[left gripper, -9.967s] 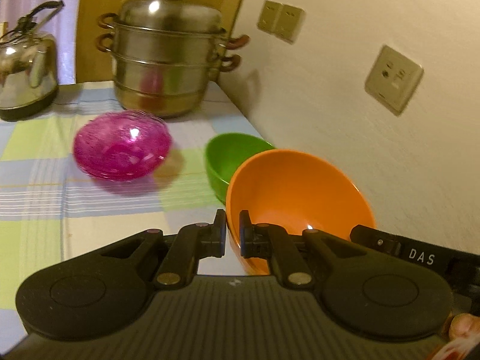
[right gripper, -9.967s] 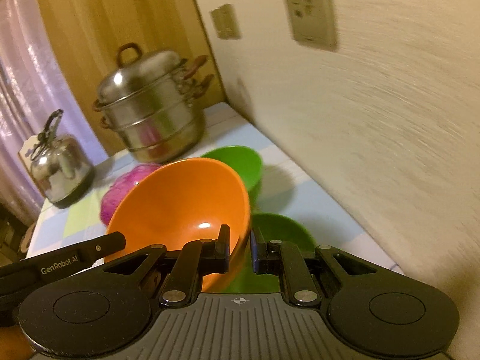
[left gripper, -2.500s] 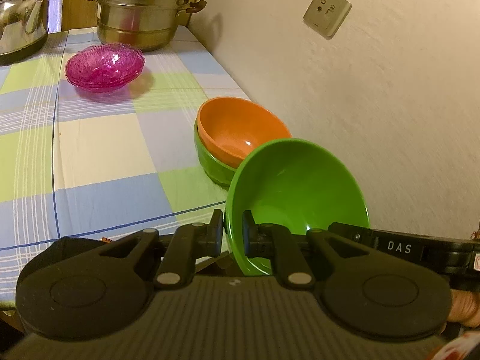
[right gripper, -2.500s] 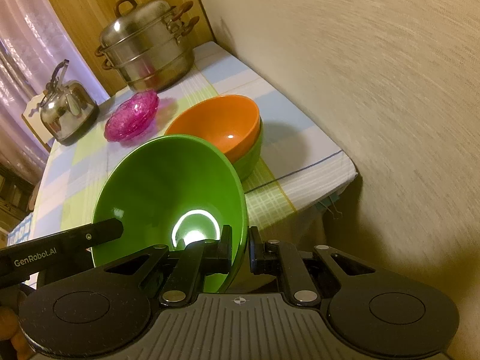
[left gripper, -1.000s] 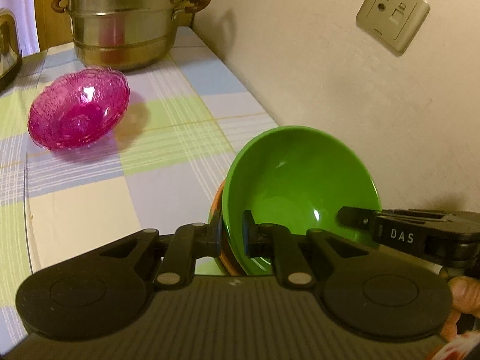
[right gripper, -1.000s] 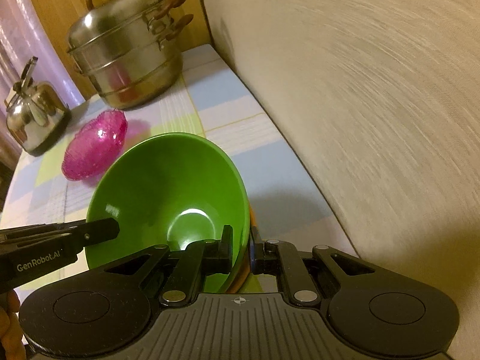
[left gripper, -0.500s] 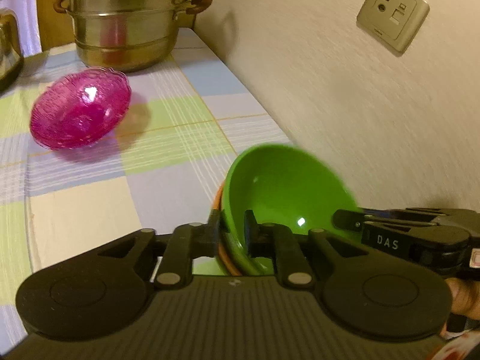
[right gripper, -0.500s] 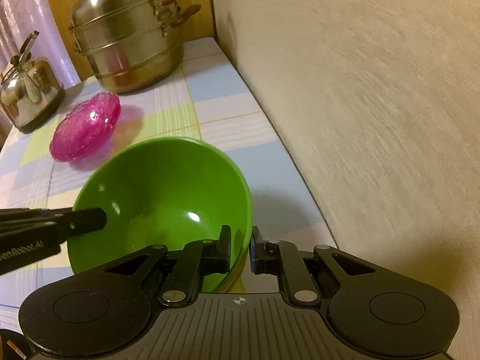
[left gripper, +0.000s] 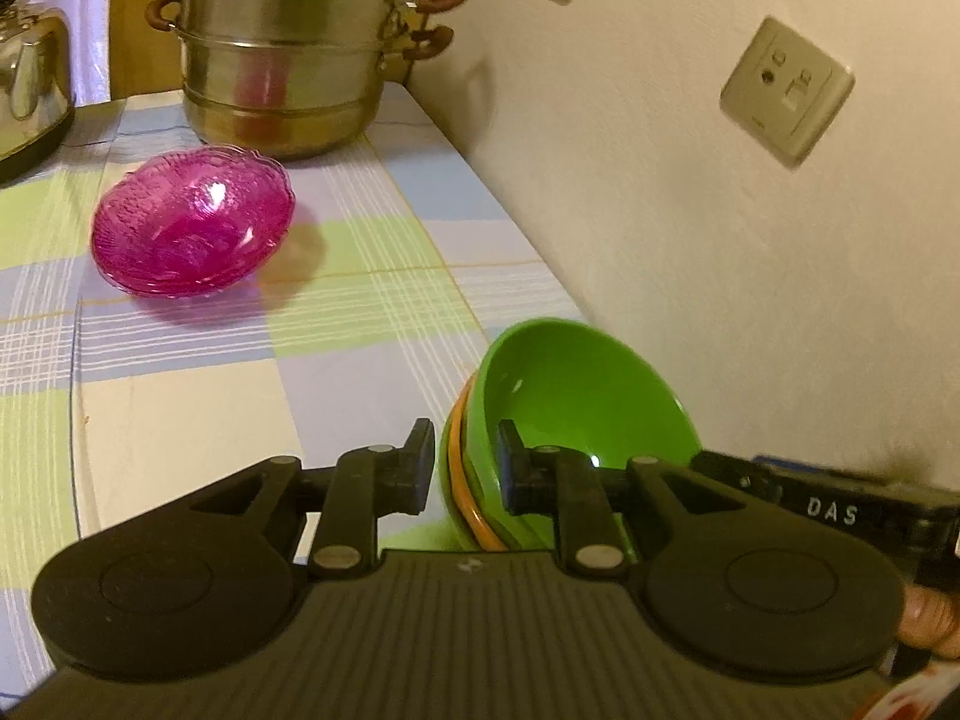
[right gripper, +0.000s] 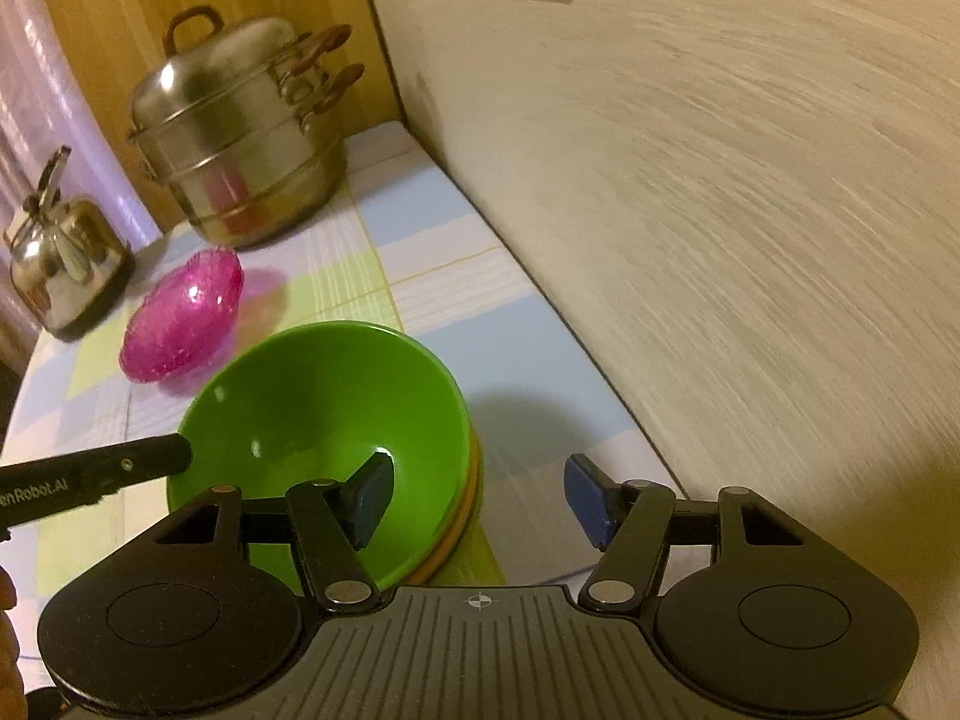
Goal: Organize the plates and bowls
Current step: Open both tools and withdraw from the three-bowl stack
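Nesting in a stack near the wall (left gripper: 690,240), the green bowl (right gripper: 336,414) sits on top, with an orange rim (left gripper: 465,498) and another green edge showing beneath it, so three bowls appear stacked. The right gripper (right gripper: 477,501) has just been opening; its jaws stand wide, straddling the stack's rim without pressing it. The left gripper (left gripper: 465,465) has just been opening too, its jaws parted a little, either side of the stack's rim and clear of it as far as I can tell. Beyond the stack lies one pink glass bowl (left gripper: 192,222), apart and unstacked; judging by this, it is what remains. Farther back stand one steamer pot (left gripper: 288,54) and one kettle (right gripper: 63,261). No plates show.
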Available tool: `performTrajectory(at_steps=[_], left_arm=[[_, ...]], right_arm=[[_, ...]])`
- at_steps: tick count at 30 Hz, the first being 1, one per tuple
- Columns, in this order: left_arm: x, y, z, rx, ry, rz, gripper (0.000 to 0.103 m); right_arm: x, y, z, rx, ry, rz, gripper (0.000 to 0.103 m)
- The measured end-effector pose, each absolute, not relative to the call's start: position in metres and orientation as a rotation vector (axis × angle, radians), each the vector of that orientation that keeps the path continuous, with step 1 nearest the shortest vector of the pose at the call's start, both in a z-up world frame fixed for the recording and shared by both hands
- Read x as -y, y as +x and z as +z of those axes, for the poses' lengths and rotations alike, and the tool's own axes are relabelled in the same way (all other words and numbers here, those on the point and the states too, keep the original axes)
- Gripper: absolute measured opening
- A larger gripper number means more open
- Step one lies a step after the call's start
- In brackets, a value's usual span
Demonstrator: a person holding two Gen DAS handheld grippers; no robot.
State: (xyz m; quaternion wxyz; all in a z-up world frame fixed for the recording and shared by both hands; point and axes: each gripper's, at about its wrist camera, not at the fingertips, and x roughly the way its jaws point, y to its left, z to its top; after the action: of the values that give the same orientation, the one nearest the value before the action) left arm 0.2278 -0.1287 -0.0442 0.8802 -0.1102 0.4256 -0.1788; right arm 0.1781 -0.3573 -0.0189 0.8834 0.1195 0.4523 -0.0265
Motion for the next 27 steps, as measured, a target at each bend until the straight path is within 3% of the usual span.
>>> performTrajectory(at_steps=[8,18,22,27], left_arm=[[0.106,0.215,-0.021,-0.835,-0.255,-0.361,0.024],[0.091,0.174,-0.01,-0.825,-0.256,-0.352,0.045],[0.092,0.147,-0.015,-0.826,-0.2,-0.342,0.059],[0.095,0.119,-0.026,-0.851,-0.174,-0.343,0.068]], right_arm=[[0.354,0.156,-0.001,-0.915,0.296,-0.057,0.063],[0.33,0.122,0.011,-0.898,0.301,-0.04,0.066],[0.32,0.106,0.011,-0.899,0.278,-0.038,0.068],[0.31,0.086,0.011,-0.899,0.248,-0.042,0.07]])
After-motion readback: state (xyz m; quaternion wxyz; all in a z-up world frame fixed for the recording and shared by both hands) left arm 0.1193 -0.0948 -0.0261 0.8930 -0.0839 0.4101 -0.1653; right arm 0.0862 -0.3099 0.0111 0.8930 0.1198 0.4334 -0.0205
